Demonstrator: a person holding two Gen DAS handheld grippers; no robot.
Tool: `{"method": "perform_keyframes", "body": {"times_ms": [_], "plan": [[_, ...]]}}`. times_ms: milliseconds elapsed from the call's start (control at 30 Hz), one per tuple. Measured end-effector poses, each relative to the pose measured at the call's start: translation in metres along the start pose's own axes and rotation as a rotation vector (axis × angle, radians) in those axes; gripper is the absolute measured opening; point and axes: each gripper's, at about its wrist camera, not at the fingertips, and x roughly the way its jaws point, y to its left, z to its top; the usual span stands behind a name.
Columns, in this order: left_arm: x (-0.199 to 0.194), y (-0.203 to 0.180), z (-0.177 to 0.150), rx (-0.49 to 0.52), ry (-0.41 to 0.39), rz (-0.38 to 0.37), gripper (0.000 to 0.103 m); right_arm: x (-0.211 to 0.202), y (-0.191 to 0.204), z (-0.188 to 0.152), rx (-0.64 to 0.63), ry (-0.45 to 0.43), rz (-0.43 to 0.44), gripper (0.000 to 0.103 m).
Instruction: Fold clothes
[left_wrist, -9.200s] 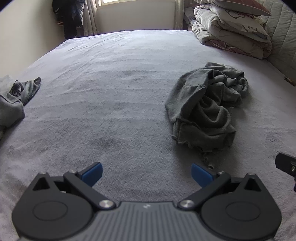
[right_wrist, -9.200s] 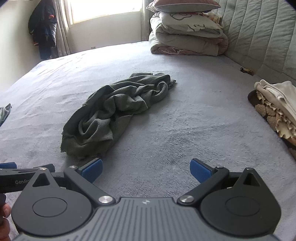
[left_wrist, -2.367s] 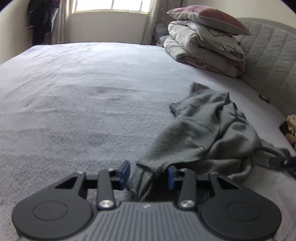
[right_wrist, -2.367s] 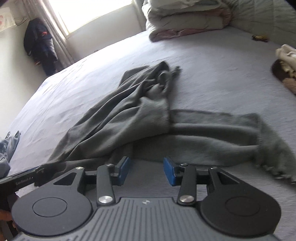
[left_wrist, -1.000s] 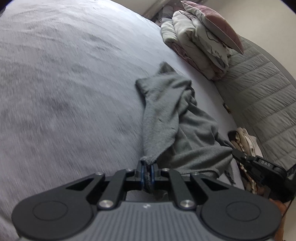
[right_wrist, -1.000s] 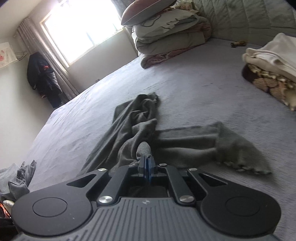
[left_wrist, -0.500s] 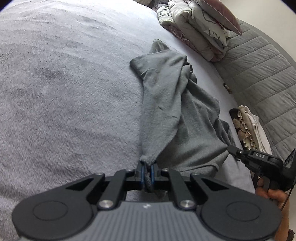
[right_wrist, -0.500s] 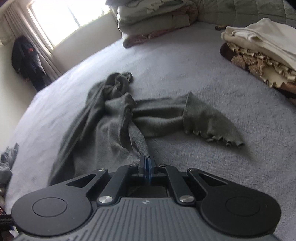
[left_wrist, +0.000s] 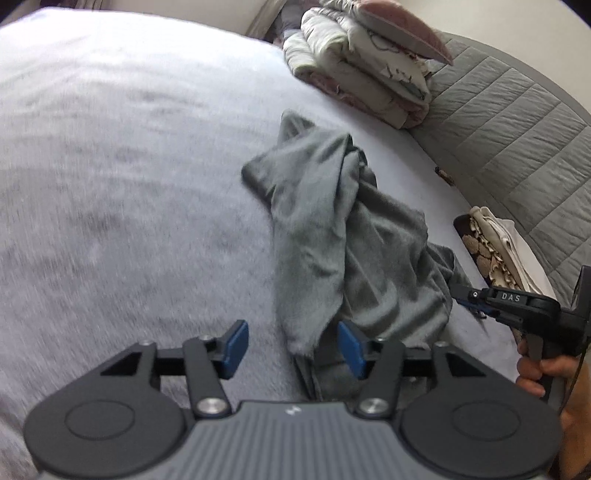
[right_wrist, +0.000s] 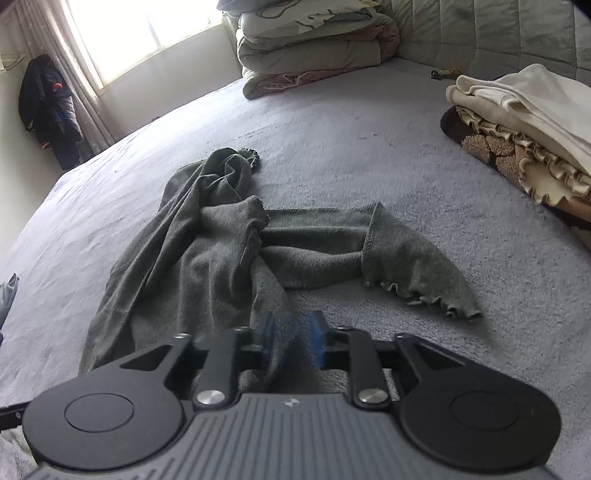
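A crumpled dark grey garment (left_wrist: 332, 229) lies on the pale grey bed (left_wrist: 110, 184), one ruffled-hem sleeve (right_wrist: 417, 273) stretched out to the right. My left gripper (left_wrist: 293, 345) is at the garment's near corner. Its jaws are opening; the cloth tip sits loose between the blue pads (left_wrist: 236, 343), nearer the right one. My right gripper (right_wrist: 293, 339) is at another near edge of the grey garment (right_wrist: 207, 251). Its blurred jaws are also opening, with a strand of cloth between them. In the left wrist view the right gripper (left_wrist: 476, 299) shows at the right edge, held by a hand (left_wrist: 543, 369).
Folded bedding with a pillow (right_wrist: 314, 48) is stacked by the quilted headboard (left_wrist: 517, 129). Folded cream and brown clothes (right_wrist: 517, 147) lie at the right. A dark jacket (right_wrist: 48, 110) hangs by the window. Another grey piece (right_wrist: 9, 291) peeks in at the left edge.
Both grippers were shut on the garment's near edges. Their jaws have since parted, the left wider than the right, and the cloth rests slack between them.
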Motion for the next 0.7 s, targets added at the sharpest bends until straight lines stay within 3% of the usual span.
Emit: {"method": "perform_keyframes", "body": {"times_ms": [267,700], "plan": [[0.019,-0.01,0.017,0.026,-0.028,0.03,0.059,0.005,0.012,0.002,-0.013,0.008,0.005,0.033],[0.061,-0.043,0.042,0.17,-0.092,0.071,0.058,0.013,0.022,0.005,-0.006,0.016,0.026,0.035]]}}
